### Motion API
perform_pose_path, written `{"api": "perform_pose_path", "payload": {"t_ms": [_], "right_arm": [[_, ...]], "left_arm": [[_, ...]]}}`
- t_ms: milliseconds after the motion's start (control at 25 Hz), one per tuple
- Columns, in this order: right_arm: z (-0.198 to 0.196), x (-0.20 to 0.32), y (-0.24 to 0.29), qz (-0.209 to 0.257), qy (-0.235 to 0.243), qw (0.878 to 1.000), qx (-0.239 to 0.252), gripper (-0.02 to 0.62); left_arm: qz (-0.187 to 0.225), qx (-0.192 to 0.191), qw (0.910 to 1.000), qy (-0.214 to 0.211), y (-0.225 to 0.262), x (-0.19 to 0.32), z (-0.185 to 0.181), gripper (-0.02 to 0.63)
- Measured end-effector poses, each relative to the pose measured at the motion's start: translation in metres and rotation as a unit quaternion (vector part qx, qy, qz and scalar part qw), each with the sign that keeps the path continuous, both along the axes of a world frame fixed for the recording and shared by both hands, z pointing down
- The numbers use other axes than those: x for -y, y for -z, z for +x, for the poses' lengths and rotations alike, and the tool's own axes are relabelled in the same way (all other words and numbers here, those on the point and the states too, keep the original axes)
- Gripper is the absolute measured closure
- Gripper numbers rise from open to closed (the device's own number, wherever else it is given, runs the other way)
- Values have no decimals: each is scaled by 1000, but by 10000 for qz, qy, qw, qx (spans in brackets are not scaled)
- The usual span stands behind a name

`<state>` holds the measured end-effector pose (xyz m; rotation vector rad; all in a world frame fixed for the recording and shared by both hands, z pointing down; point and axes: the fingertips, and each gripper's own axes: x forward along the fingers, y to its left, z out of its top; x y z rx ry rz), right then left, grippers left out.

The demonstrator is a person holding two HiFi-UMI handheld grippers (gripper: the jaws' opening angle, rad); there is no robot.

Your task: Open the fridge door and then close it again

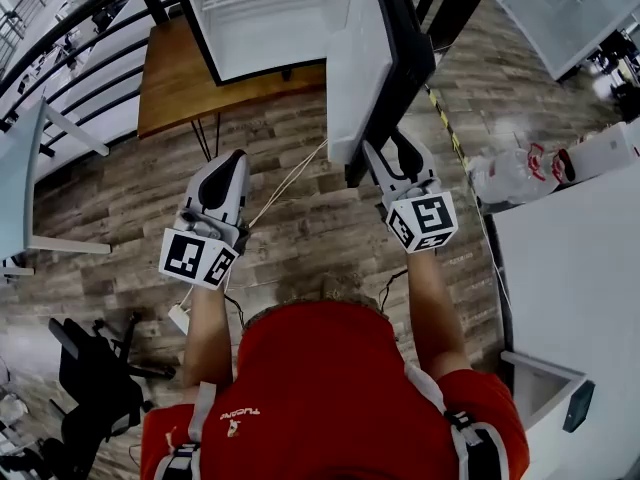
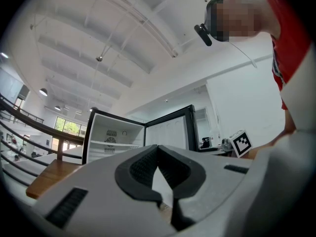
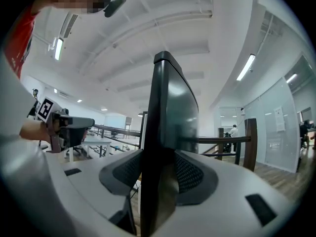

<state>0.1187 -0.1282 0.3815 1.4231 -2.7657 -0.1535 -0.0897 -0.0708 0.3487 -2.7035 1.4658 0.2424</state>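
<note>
The white-lined fridge (image 1: pixel 265 18) stands open at the top of the head view. Its door (image 1: pixel 358 68) is swung out toward me, black edge facing me. My right gripper (image 1: pixel 392 150) is clamped on the door's free edge; in the right gripper view the dark door edge (image 3: pixel 165 132) stands upright between both pads. My left gripper (image 1: pixel 232 163) hovers left of the door, shut and empty, apart from the fridge. In the left gripper view its closed jaws (image 2: pixel 158 154) point at the open cabinet (image 2: pixel 116 137) and the door's inner face (image 2: pixel 170 132).
A wooden table (image 1: pixel 170 78) stands left of the fridge by a black railing (image 1: pixel 70 38). A white table (image 1: pixel 570 268) with bottles (image 1: pixel 515 173) is at the right. A cable (image 1: pixel 285 183) runs over the wood floor. A black chair (image 1: pixel 95 378) stands at lower left.
</note>
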Motion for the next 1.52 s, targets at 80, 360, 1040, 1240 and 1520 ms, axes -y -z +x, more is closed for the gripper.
{"api": "perform_pose_path", "payload": {"t_ms": [80, 360, 1040, 1240, 1520], "right_arm": [[-17, 2, 0, 16, 48, 10000, -19, 392], [-74, 9, 0, 60, 197, 9998, -65, 362], [-185, 48, 15, 225, 772, 9966, -181, 374], [-207, 64, 19, 276, 1029, 9942, -174, 402], [-226, 103, 19, 293, 1158, 9925, -265, 461]], "left_arm": [[13, 18, 10000, -9, 0, 3, -8, 597], [82, 74, 9999, -51, 3, 12, -39, 597], [291, 203, 9994, -63, 16, 32, -87, 597], [244, 189, 9994, 121, 13, 45, -97, 597], [244, 191, 9988, 367, 13, 75, -107, 597]]}}
